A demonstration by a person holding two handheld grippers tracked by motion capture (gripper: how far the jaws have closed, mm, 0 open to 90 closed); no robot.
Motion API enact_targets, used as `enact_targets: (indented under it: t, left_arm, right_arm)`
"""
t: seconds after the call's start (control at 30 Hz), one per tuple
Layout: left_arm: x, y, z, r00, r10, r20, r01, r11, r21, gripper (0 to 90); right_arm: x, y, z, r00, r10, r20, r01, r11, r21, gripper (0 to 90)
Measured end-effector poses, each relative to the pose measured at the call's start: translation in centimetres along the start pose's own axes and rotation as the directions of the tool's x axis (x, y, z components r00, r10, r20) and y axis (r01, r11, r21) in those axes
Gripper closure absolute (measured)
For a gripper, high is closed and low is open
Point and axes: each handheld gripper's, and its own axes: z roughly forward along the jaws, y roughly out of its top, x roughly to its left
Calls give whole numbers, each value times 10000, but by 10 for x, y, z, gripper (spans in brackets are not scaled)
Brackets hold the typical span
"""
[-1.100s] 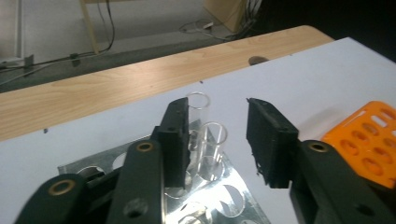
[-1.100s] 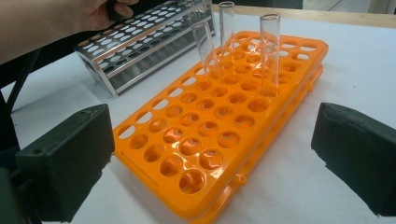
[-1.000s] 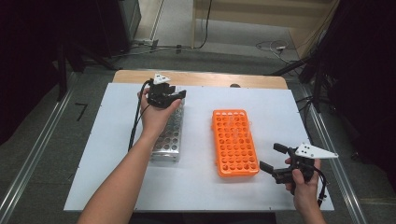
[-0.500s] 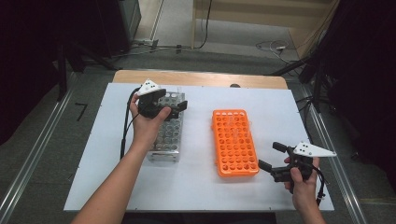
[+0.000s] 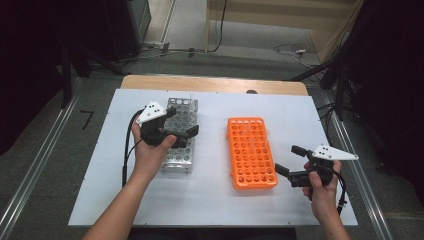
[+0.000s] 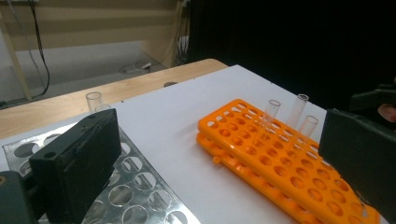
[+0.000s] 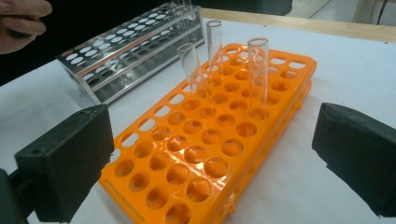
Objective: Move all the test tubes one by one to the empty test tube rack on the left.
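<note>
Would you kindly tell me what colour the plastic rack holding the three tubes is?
The plastic tube rack is bright orange, clearest in the right gripper view.

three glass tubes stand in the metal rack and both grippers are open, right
Not quite: the three glass tubes stand in the orange rack, as the right gripper view shows. Both the left gripper and the right gripper are open.
</note>
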Motion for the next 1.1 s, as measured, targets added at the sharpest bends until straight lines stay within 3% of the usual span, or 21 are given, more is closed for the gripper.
enact_targets:
  t: [0.13,0.33,0.47,0.67,0.8,0.9,0.97,1.1]
  left_arm:
    - [-9,-3,-11,9997,31,237,-26,9997,-226,0]
    - [-19,-10,-28,9993,334,183,-327,9987,-390,0]
    - [-22,-22,-38,9996,173,221,-163,9988,-456,0]
    - [-21,-42,-48,9998,56,209,-51,9997,-225,0]
    - [-19,-48,-53,9996,-6,278,14,9996,-290,0]
    - [-19,-51,-54,9994,5,360,5,9996,-272,0]
    - [-19,-53,-53,9993,-56,363,65,9997,-244,0]
    - [-18,-55,-52,9991,-111,405,118,9998,-176,0]
  right_arm:
    - [-1,7,4,9992,17,406,-20,10000,57,0]
    - [-4,21,11,9982,23,602,-21,10000,-35,0]
    - [-8,31,18,9981,162,591,-155,9998,-124,0]
    - [-17,39,35,9955,396,859,-421,9988,269,0]
    - [-26,39,49,9930,784,882,-832,9952,513,65]
    - [-28,37,57,9938,907,645,-948,9934,644,230]
    - [-25,35,66,9940,664,869,-752,9920,1018,252]
    - [-24,31,76,9896,709,1252,-890,9853,1455,335]
